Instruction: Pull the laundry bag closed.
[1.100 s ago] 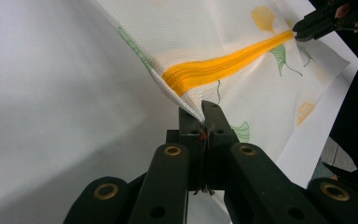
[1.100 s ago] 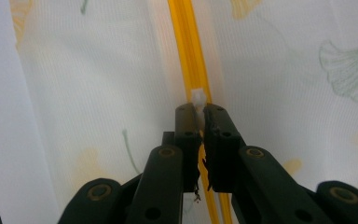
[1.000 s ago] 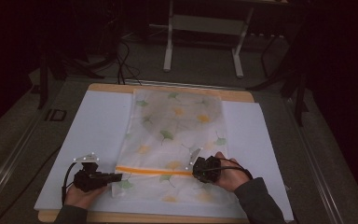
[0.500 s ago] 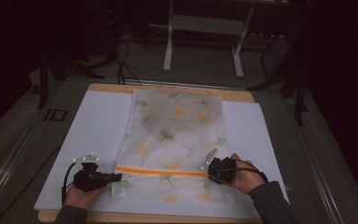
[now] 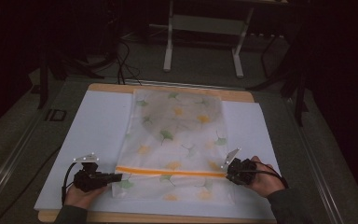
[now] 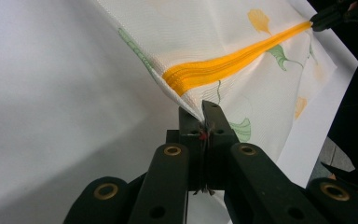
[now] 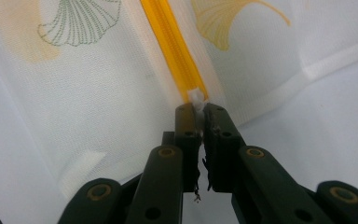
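Mesh laundry bag [image 5: 175,140] lies flat mid-table on white mat [image 5: 93,130]. Left gripper [image 5: 116,177] clenched on bag's near-left edge, anchoring it; right gripper [image 5: 227,171] clenched on zipper pull [image 7: 196,97] at right end of orange zipper [image 5: 170,171], likely zipping.

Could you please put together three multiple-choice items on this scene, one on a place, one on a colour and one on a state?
1. Where does the white mesh laundry bag with ginkgo-leaf print lie?
A. On the white sheet covering the table
B. On the floor
C. On a chair

2. What colour is the bag's zipper?
A. Blue
B. Orange-yellow
C. Black

3. How does the left gripper stand?
A. Wide open above the bag
B. Shut on a cable
C. Shut on the bag's edge

Answers: 1 A, the high view shows the bag flat on the sheet. 2 B, the strip is orange-yellow in all three views. 3 C, the left gripper view shows fabric pinched between its jaws.
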Action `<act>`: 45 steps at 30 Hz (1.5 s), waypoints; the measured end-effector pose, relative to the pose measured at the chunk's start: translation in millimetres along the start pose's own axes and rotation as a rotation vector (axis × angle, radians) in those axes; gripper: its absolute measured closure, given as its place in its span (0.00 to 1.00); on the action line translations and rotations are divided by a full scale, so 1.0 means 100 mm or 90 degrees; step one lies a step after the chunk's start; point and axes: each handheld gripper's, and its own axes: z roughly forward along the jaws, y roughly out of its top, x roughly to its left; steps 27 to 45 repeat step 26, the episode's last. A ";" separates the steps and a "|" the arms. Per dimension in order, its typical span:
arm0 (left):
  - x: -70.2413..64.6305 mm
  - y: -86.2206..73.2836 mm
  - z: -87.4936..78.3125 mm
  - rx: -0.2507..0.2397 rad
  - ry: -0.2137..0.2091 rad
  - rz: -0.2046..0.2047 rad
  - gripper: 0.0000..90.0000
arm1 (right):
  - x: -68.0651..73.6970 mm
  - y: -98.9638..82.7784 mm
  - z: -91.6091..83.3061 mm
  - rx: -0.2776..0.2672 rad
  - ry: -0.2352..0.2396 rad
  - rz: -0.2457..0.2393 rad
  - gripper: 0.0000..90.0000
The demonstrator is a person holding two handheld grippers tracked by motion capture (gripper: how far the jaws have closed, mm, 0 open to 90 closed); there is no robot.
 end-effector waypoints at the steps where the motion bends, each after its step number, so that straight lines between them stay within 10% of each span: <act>1: 0.00 0.00 0.00 0.000 0.000 0.000 0.99 | 0.00 0.00 0.00 0.000 0.000 0.000 0.94; 16: 0.02 -0.03 -0.11 -0.033 0.029 0.009 0.82 | -0.04 -0.19 -0.10 -0.132 0.037 0.087 0.73; 25: -0.05 -0.03 -0.30 -0.114 0.137 0.050 0.73 | -0.13 -0.43 -0.15 -0.235 -0.009 0.204 0.67; 45: -0.05 -0.03 -0.30 -0.114 0.137 0.050 0.72 | -0.13 -0.43 -0.15 -0.235 -0.009 0.204 0.67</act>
